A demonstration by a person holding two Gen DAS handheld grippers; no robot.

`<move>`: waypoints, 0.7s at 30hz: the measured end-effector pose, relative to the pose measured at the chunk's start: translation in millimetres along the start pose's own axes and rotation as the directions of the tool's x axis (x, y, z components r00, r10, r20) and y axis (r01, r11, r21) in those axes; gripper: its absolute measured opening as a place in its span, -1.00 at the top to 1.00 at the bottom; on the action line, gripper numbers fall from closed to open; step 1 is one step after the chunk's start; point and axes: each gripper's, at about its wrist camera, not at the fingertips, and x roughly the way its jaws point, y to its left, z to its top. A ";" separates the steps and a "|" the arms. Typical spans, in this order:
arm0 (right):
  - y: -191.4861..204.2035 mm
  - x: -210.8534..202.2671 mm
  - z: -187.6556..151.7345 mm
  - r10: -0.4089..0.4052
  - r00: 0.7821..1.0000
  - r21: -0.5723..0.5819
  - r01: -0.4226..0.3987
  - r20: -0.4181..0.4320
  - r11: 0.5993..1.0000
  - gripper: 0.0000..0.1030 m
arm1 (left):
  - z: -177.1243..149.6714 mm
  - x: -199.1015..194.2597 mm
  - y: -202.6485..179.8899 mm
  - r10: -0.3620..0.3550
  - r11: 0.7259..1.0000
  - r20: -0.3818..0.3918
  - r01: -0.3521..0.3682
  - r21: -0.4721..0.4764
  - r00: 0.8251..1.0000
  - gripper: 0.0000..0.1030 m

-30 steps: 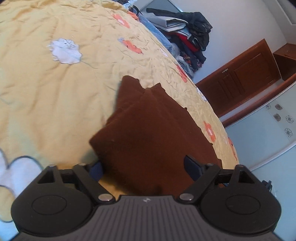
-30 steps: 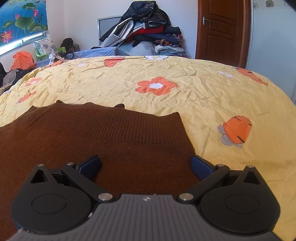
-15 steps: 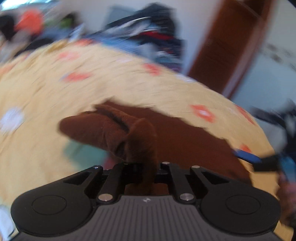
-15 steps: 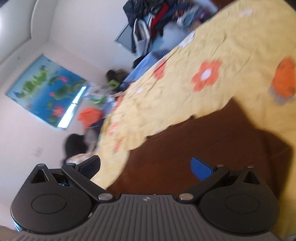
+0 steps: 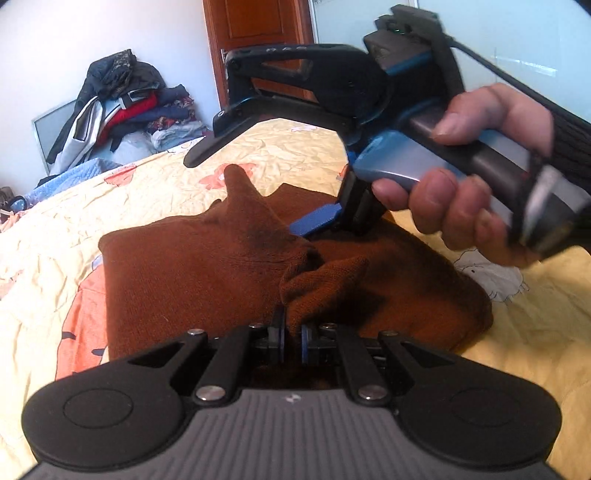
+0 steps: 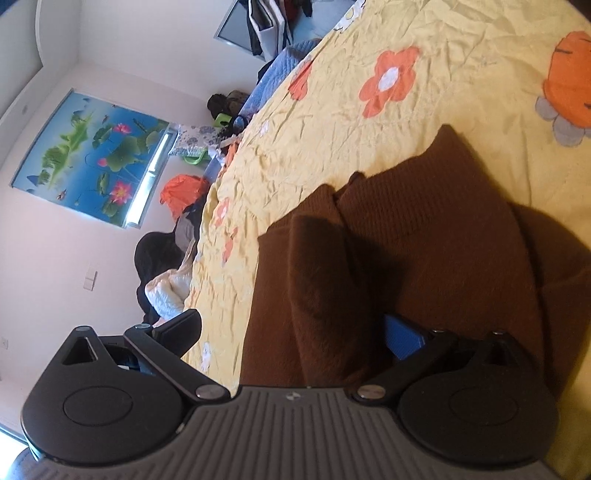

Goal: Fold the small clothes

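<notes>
Left tongs [image 5: 291, 341] clenched on bunched fold of brown sweater [image 5: 192, 273], lower centre. Right tongs [image 6: 291, 336] spread wide over sweater on yellow bedsheet [image 6: 461, 70].

1 brown garment [image 5: 192, 273] is being shown on 1 yellow bed [image 5: 48, 229]. 2 grippers are being seen: the left gripper [image 5: 291, 341] and the right gripper [image 6: 291, 332]. 1 clothes pile [image 5: 122, 107] and 1 wooden door [image 5: 258, 22] are being counted behind.
</notes>
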 end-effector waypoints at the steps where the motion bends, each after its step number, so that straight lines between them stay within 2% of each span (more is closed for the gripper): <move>1: 0.1 3.0 2.7 -0.001 1.000 -0.001 0.001 -0.003 1.000 -0.99 | -0.7 0.4 -0.8 0.004 1.000 0.002 -0.004 0.002 1.000 0.86; 4: 6.6 17.4 7.3 -0.070 0.997 -0.051 0.069 -0.016 0.996 -0.60 | 1.0 -0.9 -3.7 0.006 1.000 0.009 -0.006 0.000 1.000 0.86; 5: 9.8 24.4 8.1 -0.111 0.993 -0.080 0.108 -0.034 0.991 -0.31 | 3.2 -1.9 -5.9 0.005 1.000 0.010 -0.005 0.000 1.000 0.86; 6: 11.9 31.9 7.7 -0.156 0.986 -0.114 0.150 -0.050 0.982 0.21 | 4.4 -1.7 -6.2 0.002 1.000 0.008 -0.002 0.001 1.000 0.86; 7: 13.9 37.0 6.1 -0.204 0.978 -0.155 0.194 -0.050 0.969 0.53 | 4.2 -5.7 -10.9 -0.003 1.000 0.009 0.003 0.008 1.000 0.87; 8: 15.1 39.5 4.1 -0.236 0.971 -0.190 0.224 -0.043 0.956 0.58 | 5.9 -7.7 -11.6 -0.007 1.000 0.013 0.007 0.019 1.000 0.87; 10: 18.3 29.6 0.5 -0.214 0.977 -0.213 0.208 -0.007 0.955 0.59 | 10.4 -15.1 -11.2 -0.039 0.999 0.039 0.038 0.030 0.998 0.88; 12: 30.1 2.5 -7.2 -0.181 0.981 -0.253 0.191 0.063 0.948 0.59 | 13.7 -26.1 -13.2 -0.092 0.995 0.079 0.089 0.050 0.993 0.88; 14: 36.5 -29.7 -18.7 -0.171 0.976 -0.286 0.205 0.137 0.936 0.59 | 9.7 -30.4 -21.3 -0.146 0.987 0.083 0.139 0.087 0.986 0.88; 16: 19.4 -53.6 -25.7 -0.200 0.965 -0.256 0.239 0.170 0.937 0.59 | -1.4 -21.6 -30.3 -0.179 0.978 0.041 0.173 0.118 0.983 0.88; 18: -9.1 -57.0 -32.7 -0.286 0.943 -0.199 0.316 0.169 0.928 0.65 | -12.0 -13.0 -35.0 -0.181 0.976 0.011 0.178 0.127 0.983 0.88; 21: -32.5 -65.8 -39.4 -0.191 0.962 -0.092 0.212 0.197 0.973 0.59 | -11.3 -20.0 -26.7 -0.213 0.972 0.028 0.209 0.110 0.977 0.87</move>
